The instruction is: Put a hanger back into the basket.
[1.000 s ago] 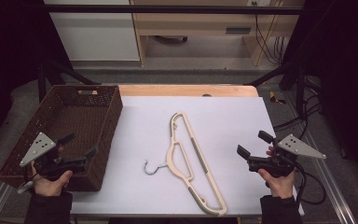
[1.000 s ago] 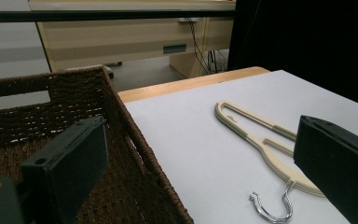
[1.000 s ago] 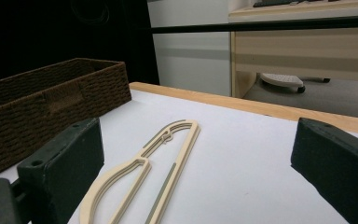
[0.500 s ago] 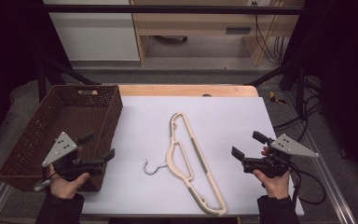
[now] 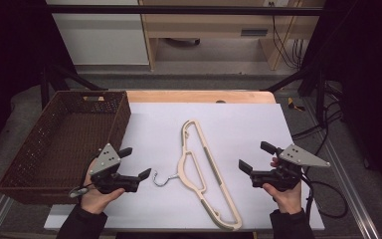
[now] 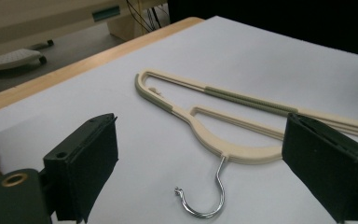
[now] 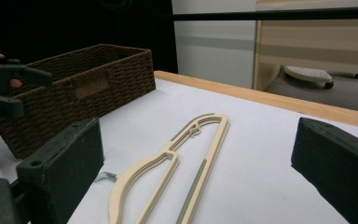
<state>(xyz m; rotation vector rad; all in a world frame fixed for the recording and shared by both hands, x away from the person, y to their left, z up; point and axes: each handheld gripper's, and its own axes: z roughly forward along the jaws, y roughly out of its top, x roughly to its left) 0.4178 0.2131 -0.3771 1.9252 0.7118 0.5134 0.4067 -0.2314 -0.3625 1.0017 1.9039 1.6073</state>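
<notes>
Lying flat near the middle of the white table [image 5: 258, 124], metal hook toward the left gripper [image 5: 138, 164], the cream hanger [image 5: 199, 169], flanked by both grippers hovering with jaws spread wide, the right gripper [image 5: 254, 158] well apart, the wicker basket [image 5: 54, 144] resting at the left edge.

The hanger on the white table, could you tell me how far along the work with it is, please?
Nothing looks done yet: the hanger lies flat on the white table, untouched, and the wicker basket beside it holds nothing. In hand: the left gripper and right gripper flank it, fingers open. The grasp and any move are left.
</notes>
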